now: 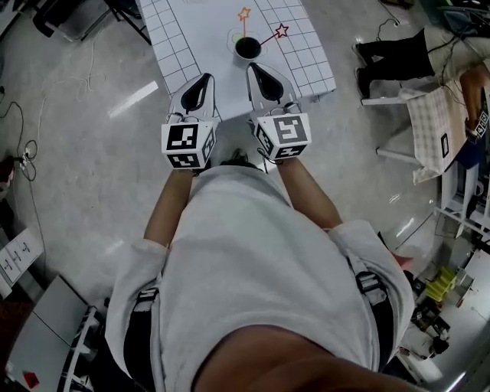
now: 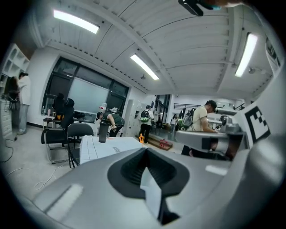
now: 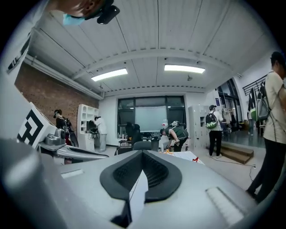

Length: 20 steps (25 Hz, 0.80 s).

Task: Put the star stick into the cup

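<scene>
In the head view a black cup stands on the white gridded table. An orange star stick and a red star stick both run down to the cup's rim. My left gripper and right gripper hover side by side at the table's near edge, short of the cup, both shut with nothing between the jaws. In the left gripper view the shut gripper points at the small orange star and red star. The right gripper looks the same.
A person's dark legs stand at the table's right, beside a white frame with checked cloth. Cables lie on the floor at left. The gripper views show several people, office chairs and shelves across the room.
</scene>
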Tool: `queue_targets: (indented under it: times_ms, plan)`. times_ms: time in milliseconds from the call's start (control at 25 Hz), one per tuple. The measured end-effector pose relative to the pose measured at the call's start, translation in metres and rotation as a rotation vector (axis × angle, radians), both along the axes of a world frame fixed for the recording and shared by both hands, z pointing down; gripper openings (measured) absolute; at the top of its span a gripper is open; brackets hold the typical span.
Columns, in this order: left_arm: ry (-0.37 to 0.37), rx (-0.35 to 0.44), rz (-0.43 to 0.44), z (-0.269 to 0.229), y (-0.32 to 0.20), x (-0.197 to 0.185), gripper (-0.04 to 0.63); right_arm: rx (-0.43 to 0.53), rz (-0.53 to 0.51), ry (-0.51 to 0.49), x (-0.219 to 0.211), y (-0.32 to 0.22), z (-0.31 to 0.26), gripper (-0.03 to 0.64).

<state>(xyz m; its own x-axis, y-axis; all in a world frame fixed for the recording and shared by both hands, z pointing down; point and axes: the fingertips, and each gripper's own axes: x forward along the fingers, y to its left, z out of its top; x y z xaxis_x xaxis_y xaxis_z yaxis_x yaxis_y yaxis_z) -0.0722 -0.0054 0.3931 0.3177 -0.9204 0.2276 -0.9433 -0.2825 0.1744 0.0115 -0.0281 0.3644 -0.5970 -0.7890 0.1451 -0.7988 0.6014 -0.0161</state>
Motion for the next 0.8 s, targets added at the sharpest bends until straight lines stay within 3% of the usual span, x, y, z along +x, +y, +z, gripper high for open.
queue_targets:
  times_ms: [440,800]
  plan:
    - [-0.045,0.055,-0.168,-0.009,0.05,0.066,0.003,0.067,-0.119,0.01,0.055,0.048,-0.008,-0.002]
    - [-0.096,0.048,-0.169,-0.007,0.076,0.112,0.003,0.05,-0.139,-0.044,0.097,0.073,-0.007,-0.002]
